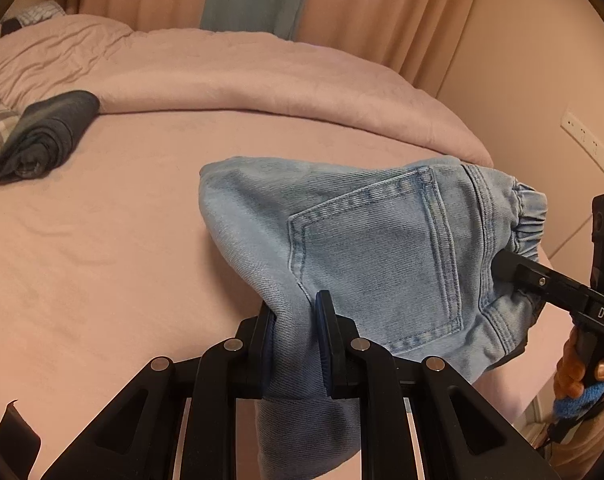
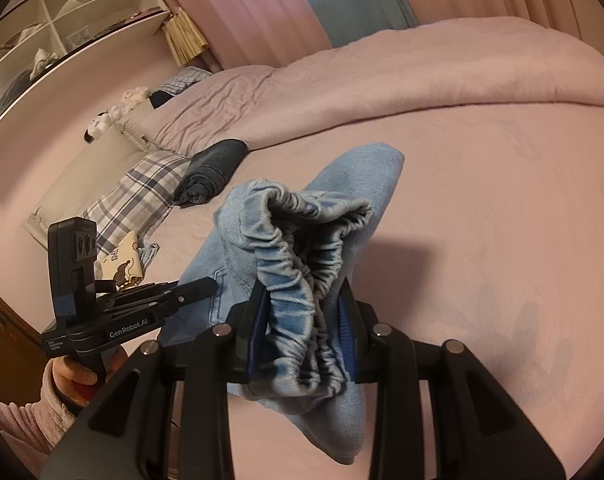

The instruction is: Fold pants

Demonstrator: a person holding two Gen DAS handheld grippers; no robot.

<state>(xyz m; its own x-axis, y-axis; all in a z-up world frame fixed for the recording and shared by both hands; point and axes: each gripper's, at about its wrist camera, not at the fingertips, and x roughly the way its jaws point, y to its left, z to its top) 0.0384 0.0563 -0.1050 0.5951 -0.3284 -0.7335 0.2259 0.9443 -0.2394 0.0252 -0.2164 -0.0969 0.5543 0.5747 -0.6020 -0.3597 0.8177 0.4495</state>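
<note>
Light blue jeans (image 1: 374, 240), folded into a short bundle with a back pocket (image 1: 382, 252) facing up, hang between both grippers above the pink bed sheet (image 1: 102, 240). My left gripper (image 1: 296, 306) is shut on a fold of denim at the near edge, and cloth droops below its fingers. In the left wrist view my right gripper (image 1: 502, 266) comes in from the right and bites the elastic waistband (image 1: 526, 216). In the right wrist view my right gripper (image 2: 302, 284) is shut on the bunched waistband (image 2: 302, 248), and my left gripper (image 2: 204, 286) pinches the jeans (image 2: 374, 168) from the left.
A dark rolled garment (image 1: 48, 136) lies at the left by a plaid pillow (image 2: 138, 200). A pink duvet (image 1: 222, 76) is heaped along the far side of the bed. Curtains hang behind, shelves (image 2: 62, 20) stand at the far left, and a wall socket (image 1: 586, 144) is on the right.
</note>
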